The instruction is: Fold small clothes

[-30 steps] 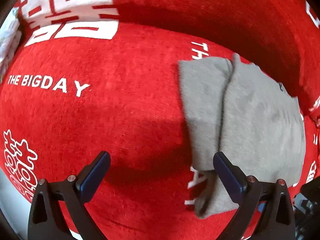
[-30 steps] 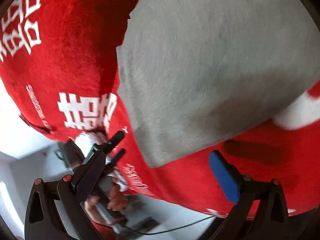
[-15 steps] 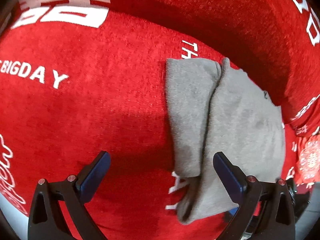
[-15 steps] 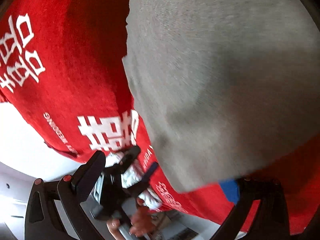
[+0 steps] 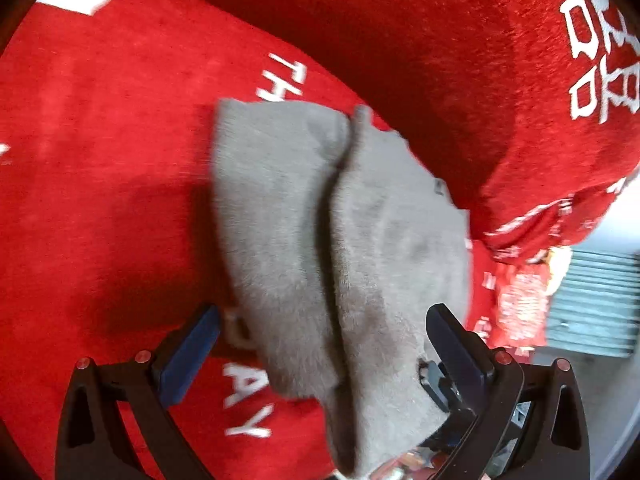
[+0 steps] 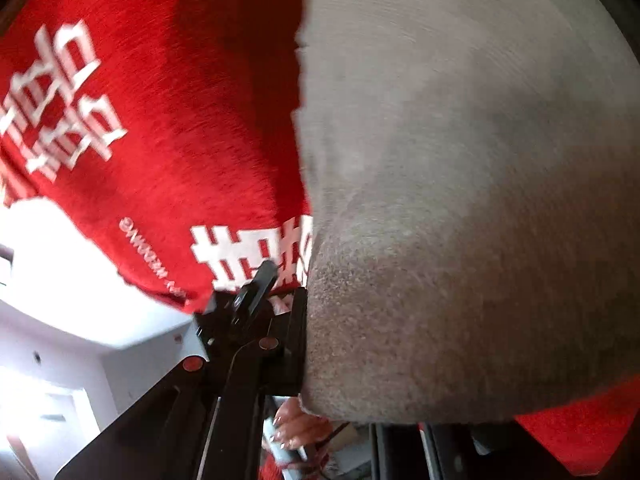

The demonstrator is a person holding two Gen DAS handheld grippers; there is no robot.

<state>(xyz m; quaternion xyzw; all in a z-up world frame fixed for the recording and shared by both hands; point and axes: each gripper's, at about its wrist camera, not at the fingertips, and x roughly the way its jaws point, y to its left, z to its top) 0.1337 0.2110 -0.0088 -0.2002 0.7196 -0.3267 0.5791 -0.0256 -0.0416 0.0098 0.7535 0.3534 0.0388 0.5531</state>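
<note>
A small grey garment (image 5: 320,240) lies folded lengthwise on the red cloth, one half overlapping the other along a middle crease. My left gripper (image 5: 322,348) is open, its blue-padded fingers (image 5: 188,356) on either side of the garment's near end. In the right wrist view the grey garment (image 6: 460,200) fills most of the frame. My right gripper (image 6: 304,344) has closed on the garment's near edge; its left finger (image 6: 294,340) presses against the fabric and the other finger is hidden under it.
A red plush cloth (image 5: 100,160) with white lettering covers the surface and rises into a red backrest (image 5: 460,40) behind. The cloth's edge hangs at the right (image 5: 520,300). A white floor or wall (image 6: 60,320) shows beyond the edge. The left gripper appears in the right wrist view (image 6: 256,288).
My left gripper moved forward and right until its fingers straddle the garment's near end. My right gripper moved in and closed on the garment's edge.
</note>
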